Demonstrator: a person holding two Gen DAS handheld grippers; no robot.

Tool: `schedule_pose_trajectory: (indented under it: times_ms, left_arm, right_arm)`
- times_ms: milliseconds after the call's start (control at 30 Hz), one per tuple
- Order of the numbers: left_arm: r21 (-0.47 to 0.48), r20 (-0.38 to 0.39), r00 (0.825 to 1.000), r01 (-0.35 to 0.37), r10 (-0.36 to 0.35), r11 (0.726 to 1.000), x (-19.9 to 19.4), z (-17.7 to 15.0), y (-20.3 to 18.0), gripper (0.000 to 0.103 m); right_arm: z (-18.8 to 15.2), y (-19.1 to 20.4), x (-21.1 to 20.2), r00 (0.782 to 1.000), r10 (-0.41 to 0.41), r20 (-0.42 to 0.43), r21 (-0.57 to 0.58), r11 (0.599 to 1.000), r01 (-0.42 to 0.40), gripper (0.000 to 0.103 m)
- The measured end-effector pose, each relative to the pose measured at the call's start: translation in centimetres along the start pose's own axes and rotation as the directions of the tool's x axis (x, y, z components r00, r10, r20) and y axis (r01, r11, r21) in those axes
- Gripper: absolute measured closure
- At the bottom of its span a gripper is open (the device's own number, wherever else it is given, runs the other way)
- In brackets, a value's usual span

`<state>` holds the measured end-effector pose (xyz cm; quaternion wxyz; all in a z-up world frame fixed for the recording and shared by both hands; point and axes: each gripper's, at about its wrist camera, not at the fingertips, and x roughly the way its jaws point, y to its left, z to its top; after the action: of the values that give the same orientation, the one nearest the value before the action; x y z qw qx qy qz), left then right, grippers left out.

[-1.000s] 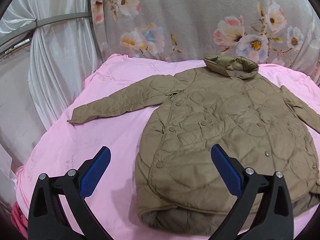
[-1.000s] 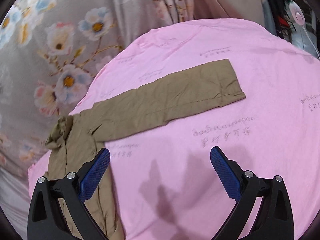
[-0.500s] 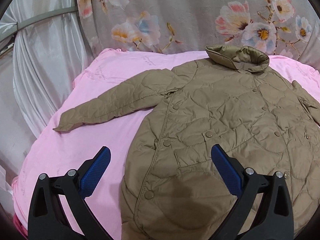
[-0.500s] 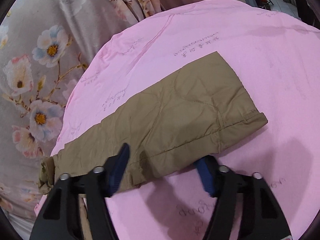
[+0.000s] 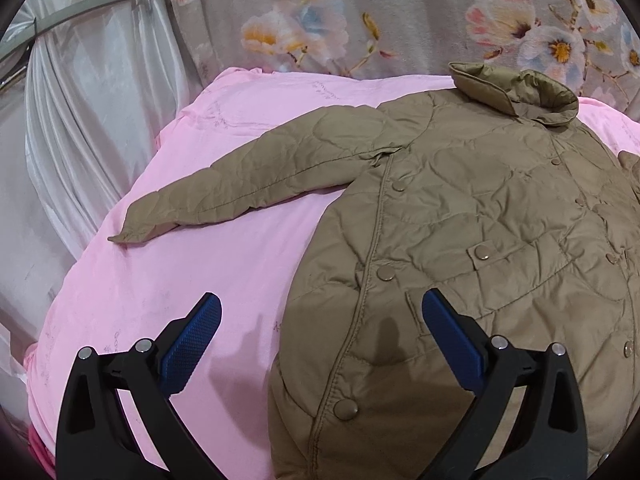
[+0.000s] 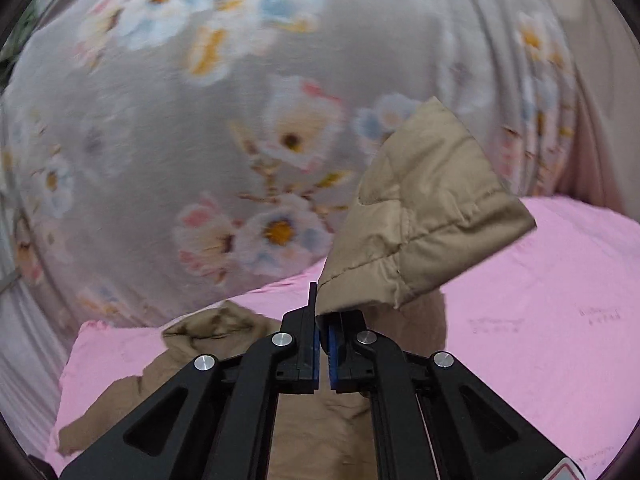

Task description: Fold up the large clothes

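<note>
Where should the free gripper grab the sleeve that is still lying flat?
Probably at the cuff of the sleeve. It is the thin, flat free end on the pink sheet, so the open left gripper could come from the outer side, pinching the edge.

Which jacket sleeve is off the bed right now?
The right-hand sleeve: the right gripper is shut on its cuff, holding it raised. The other sleeve lies flat on the pink sheet.

Jacket — khaki-tan, quilted stitching, matching tan snap buttons. Sheet under it — plain pink with faint printed script. Backdrop fabric: grey, white-pink-blue flowers, yellow centres. Curtain silvery white. Gripper pads blue, frames black.
</note>
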<state>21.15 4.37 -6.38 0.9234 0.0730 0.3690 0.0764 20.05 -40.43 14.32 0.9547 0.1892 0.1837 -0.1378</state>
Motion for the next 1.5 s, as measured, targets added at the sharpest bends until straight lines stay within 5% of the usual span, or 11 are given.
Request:
schedule_pose_trajectory:
  times_ms: [267, 467, 500, 633, 833, 1067, 1167, 1267, 1367, 1467, 1500]
  left_arm:
    - [-0.032, -0.056, 0.998, 0.016, -0.018, 0.999, 2.0, -1.5, 0.5, 0.005]
    - [-0.048, -0.064, 0.997, 0.05, -0.053, 0.998, 2.6, -1.9, 0.7, 0.005]
    - [-0.054, -0.066, 0.996, 0.063, -0.067, 0.997, 2.6, -1.8, 0.8, 0.005]
    - [-0.129, -0.064, 0.974, 0.208, -0.218, 0.969, 1.8, -0.8, 1.9, 0.005]
    - [-0.218, -0.036, 0.884, 0.448, -0.466, 0.867, 1.8, 4.1, 1.1, 0.005]
    - [-0.294, -0.183, 0.817, 0.485, -0.547, 0.823, 8.7, 7.8, -4.0, 0.005]
    - [-0.367, -0.189, 0.809, 0.468, -0.556, 0.804, 10.3, 7.9, -4.4, 0.007]
    - [-0.37, -0.187, 0.794, 0.489, -0.578, 0.79, 10.5, 9.0, -5.0, 0.051]
    - [-0.349, -0.184, 0.808, 0.478, -0.559, 0.806, 10.5, 10.4, -5.1, 0.097]
    - [-0.31, -0.125, 0.829, 0.489, -0.545, 0.815, 9.5, 13.0, -4.9, 0.101]
    - [-0.285, -0.086, 0.841, 0.494, -0.535, 0.822, 8.7, 14.3, -4.8, 0.101]
  right_arm:
    - [-4.6, 20.0, 3.4, 0.959, 0.241, -0.15, -0.245, 0.931, -0.272, 0.098]
    - [-9.8, 26.3, 4.1, 0.902, 0.336, -0.27, -0.277, 0.87, -0.407, 0.069]
    - [-9.8, 25.9, 3.3, 0.904, 0.346, -0.25, -0.275, 0.87, -0.409, 0.057]
    - [-8.3, 23.1, 1.5, 0.924, 0.328, -0.196, -0.241, 0.897, -0.37, 0.051]
    - [-9.5, 12.9, 3.5, 0.95, 0.179, -0.256, -0.097, 0.973, -0.209, 0.045]
    - [-13.4, 0.4, 7.0, 0.919, 0.061, -0.389, 0.146, 0.989, -0.004, 0.044]
    - [-14.8, -2.4, 8.6, 0.893, 0.079, -0.442, 0.221, 0.975, 0.024, 0.044]
    - [-15.9, -4.1, 10.5, 0.872, 0.115, -0.476, 0.293, 0.955, 0.034, 0.044]
    - [-16.4, -5.1, 12.5, 0.867, 0.141, -0.478, 0.355, 0.934, 0.044, 0.044]
    - [-16.2, -5.4, 14.3, 0.877, 0.156, -0.454, 0.394, 0.918, 0.04, 0.056]
    - [-16.0, -5.2, 14.8, 0.879, 0.161, -0.449, 0.391, 0.92, 0.031, 0.083]
